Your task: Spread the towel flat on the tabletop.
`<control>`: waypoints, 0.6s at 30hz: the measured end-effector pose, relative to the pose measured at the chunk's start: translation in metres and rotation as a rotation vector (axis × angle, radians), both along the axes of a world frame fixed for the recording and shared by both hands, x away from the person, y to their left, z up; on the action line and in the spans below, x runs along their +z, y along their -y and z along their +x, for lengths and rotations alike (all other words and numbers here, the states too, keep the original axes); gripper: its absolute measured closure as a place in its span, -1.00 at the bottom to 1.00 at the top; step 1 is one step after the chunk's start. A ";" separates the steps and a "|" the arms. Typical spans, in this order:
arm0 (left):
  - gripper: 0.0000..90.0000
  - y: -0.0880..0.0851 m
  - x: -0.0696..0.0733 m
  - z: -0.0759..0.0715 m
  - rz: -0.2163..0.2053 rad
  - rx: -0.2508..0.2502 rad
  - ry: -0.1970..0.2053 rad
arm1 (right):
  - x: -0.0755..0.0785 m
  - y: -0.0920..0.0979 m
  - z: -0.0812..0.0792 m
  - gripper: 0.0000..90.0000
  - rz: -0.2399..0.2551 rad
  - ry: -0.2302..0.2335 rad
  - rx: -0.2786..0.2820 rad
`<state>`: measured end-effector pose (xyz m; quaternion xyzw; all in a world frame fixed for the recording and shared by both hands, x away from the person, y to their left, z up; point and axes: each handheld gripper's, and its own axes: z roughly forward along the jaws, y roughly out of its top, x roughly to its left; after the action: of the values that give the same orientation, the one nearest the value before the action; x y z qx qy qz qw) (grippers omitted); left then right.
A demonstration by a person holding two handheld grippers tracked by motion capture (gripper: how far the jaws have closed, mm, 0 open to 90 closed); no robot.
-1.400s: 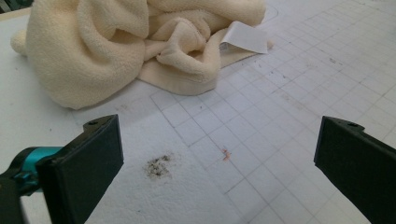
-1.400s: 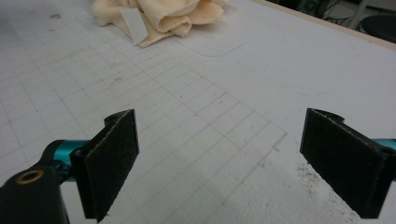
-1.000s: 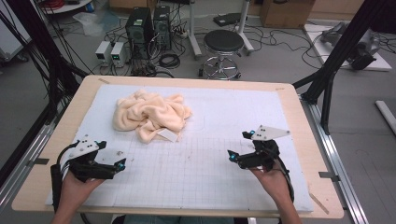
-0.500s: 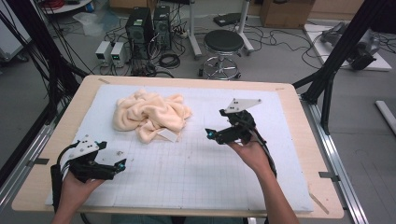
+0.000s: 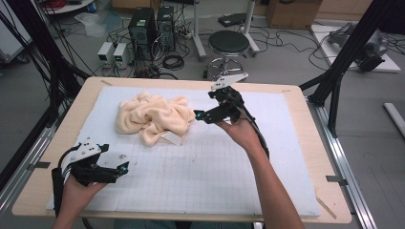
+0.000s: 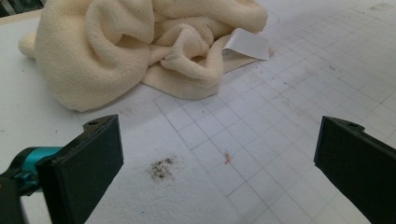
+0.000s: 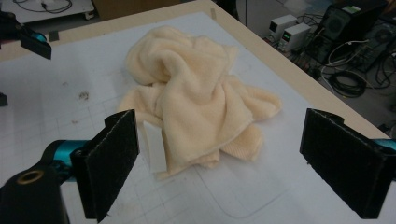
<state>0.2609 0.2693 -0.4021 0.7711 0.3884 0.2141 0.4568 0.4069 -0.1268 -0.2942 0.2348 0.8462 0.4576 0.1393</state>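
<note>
On the white gridded mat (image 5: 200, 176), a crumpled cream fleece towel (image 5: 153, 117) lies toward the far left; my right gripper (image 5: 203, 116) hovers just beside it, jaws wide; my left gripper (image 5: 122, 168) rests near the front edge, jaws wide.

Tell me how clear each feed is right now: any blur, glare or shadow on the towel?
High view: soft overall, crumpled cream terry towel evenly lit, no glare. Left gripper view: towel crisp, near black jaws blurred. Right gripper view: towel fairly sharp, mild shading in its folds.
</note>
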 end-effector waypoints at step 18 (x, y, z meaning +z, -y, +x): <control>-0.96 0.000 0.000 0.001 -0.007 0.003 -0.001 | -0.036 -0.088 0.039 -0.73 -0.035 -0.084 0.051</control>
<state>0.2615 0.2695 -0.4020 0.7689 0.3905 0.2131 0.4592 0.4457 -0.0390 -0.3302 0.2296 0.8649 0.4358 0.0962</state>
